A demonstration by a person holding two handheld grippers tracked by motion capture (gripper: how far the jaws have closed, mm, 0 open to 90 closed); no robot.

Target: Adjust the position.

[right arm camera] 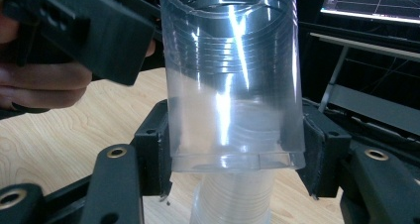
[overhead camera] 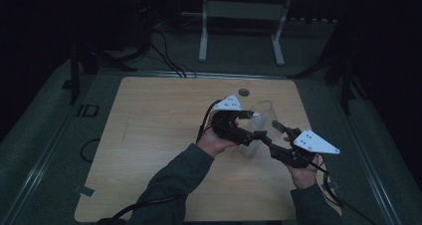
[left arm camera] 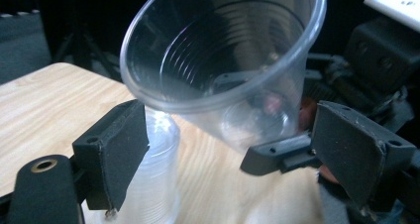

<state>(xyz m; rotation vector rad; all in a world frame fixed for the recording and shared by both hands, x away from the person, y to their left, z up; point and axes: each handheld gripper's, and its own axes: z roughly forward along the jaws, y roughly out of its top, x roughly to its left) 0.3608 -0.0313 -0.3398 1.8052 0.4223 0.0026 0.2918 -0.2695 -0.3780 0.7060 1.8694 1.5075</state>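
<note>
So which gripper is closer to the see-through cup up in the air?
Right. The right gripper clamps the lifted cup near its base. The left gripper is open beside it, not touching.

On the one wooden table (overhead camera: 149, 135) there are two clear plastic cups, a lifted cup (right arm camera: 233, 80) and a second cup (right arm camera: 233, 199) standing below it, plus two grippers, the left gripper (overhead camera: 245, 124) and the right gripper (overhead camera: 276, 135).
</note>
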